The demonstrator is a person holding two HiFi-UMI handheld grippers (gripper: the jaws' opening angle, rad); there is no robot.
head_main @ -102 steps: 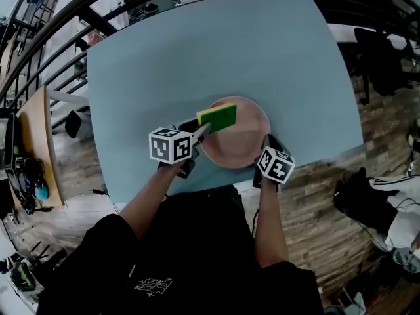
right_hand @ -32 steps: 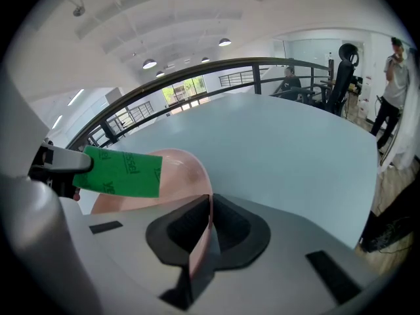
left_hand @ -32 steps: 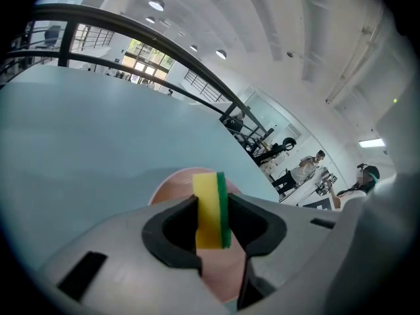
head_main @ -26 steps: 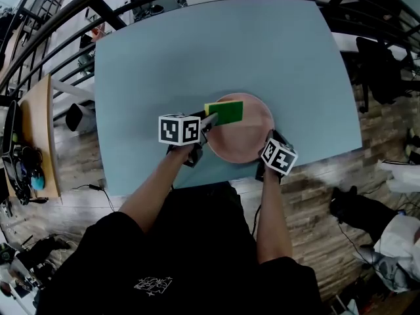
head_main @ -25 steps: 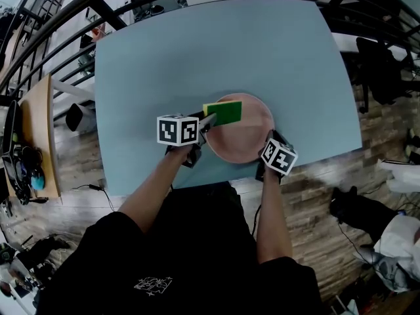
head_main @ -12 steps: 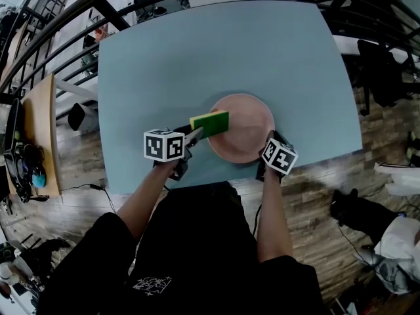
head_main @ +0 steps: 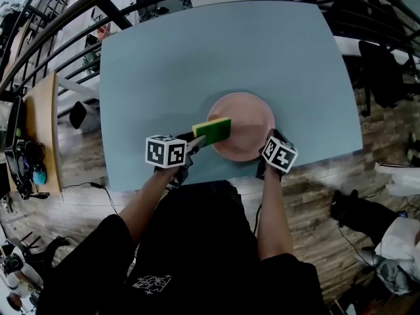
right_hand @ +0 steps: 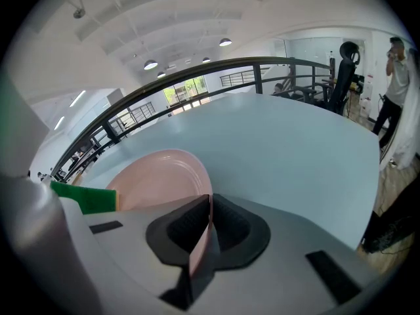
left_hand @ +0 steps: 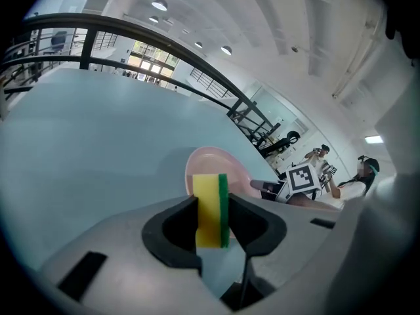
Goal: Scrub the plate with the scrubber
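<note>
From the head view, the pink plate [head_main: 252, 110] lies on the pale blue desk [head_main: 197, 58], right of the middle and close to the near edge. The left gripper [head_main: 195, 140] reaches in from the plate's left with the scrubber [head_main: 212, 130], whose green face is up and whose outer end overlaps the plate's left rim. This view cannot tell whether the scrubber presses on the plate or hangs just above it.

The left gripper view shows what the head view hides. The jaws stand narrow, clamped on the scrubber's two broad faces, yellow foam at one pad and the green layer at the other, with the plate just beyond.

The right gripper [head_main: 267, 146] shows from above mostly as its marker cube at the plate's near right rim. Its own view shows the jaws pinched nearly together on that thin rim, which runs edge-on between the pads. The same view shows the scrubber's green end at the plate's far left.

A dark railing [head_main: 79, 8] curves round the desk's far and left sides. A wooden side bench [head_main: 41, 130] with small items stands well apart on the left, on a plank floor [head_main: 308, 195]. The bare desk opens wide beyond the plate and to its left, and only a narrow strip separates the plate from the near edge.
</note>
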